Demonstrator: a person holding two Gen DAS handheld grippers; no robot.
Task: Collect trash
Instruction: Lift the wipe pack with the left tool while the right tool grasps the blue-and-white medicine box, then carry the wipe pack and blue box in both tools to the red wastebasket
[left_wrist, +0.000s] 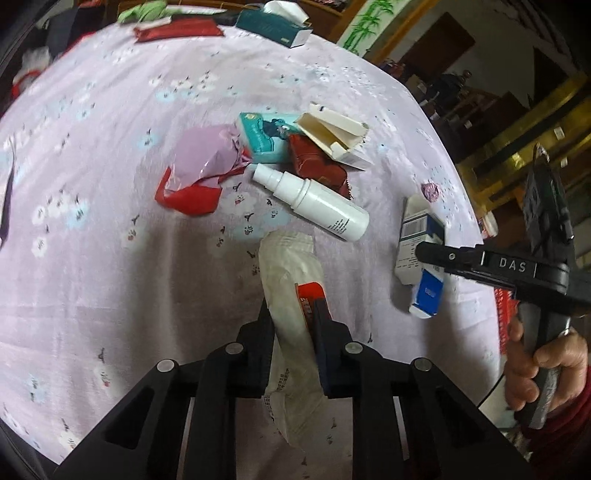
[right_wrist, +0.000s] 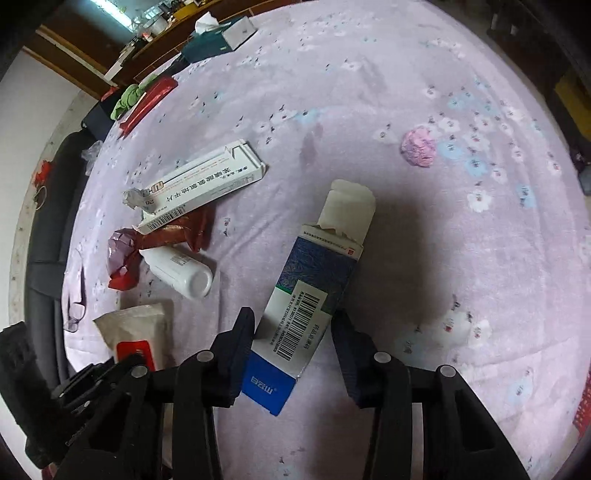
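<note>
Progress early | left tongs (left_wrist: 291, 317) clamped on white wrapper (left_wrist: 291, 266); right tongs (right_wrist: 293, 343) spread astride blue-white carton (right_wrist: 310, 291), not yet closed | still on worktop (right_wrist: 406, 74) — spray bottle (left_wrist: 314, 199), red wrappers (left_wrist: 317, 162), torn box (left_wrist: 332, 136), pink wad (right_wrist: 418, 146); no bin visible

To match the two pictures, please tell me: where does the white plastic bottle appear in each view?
Left wrist: the white plastic bottle lies just above centre, cap pointing upper left.
Right wrist: the bottle lies left of centre, base toward the camera.
Shared landmark: the dark red wrapper touching it.
</note>
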